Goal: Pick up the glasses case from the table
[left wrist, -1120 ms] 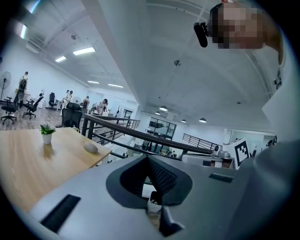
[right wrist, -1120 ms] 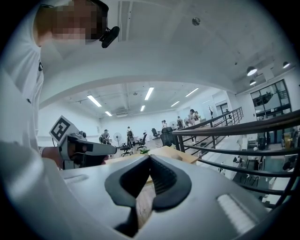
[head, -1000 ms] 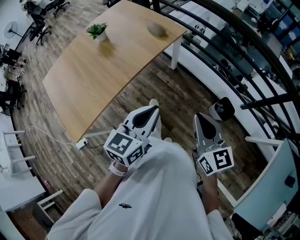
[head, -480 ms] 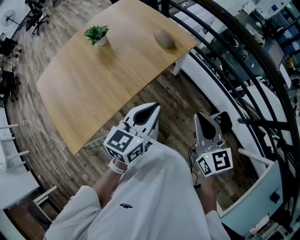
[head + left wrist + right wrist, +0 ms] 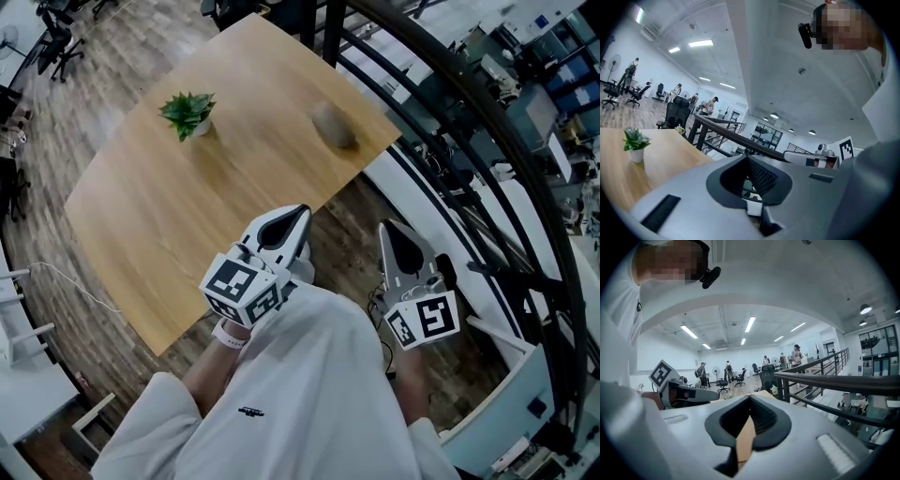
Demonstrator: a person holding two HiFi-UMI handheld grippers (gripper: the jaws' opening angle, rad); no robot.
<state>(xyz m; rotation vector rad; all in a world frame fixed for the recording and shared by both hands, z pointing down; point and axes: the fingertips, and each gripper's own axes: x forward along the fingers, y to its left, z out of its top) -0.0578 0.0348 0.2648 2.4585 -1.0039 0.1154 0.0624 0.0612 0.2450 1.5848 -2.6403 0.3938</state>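
well, pot [image 5: 200,127] holds plant [image 5: 187,107], glasses case [image 5: 333,127] lies apart.

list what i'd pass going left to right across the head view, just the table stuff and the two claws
potted plant → left claw → glasses case → right claw
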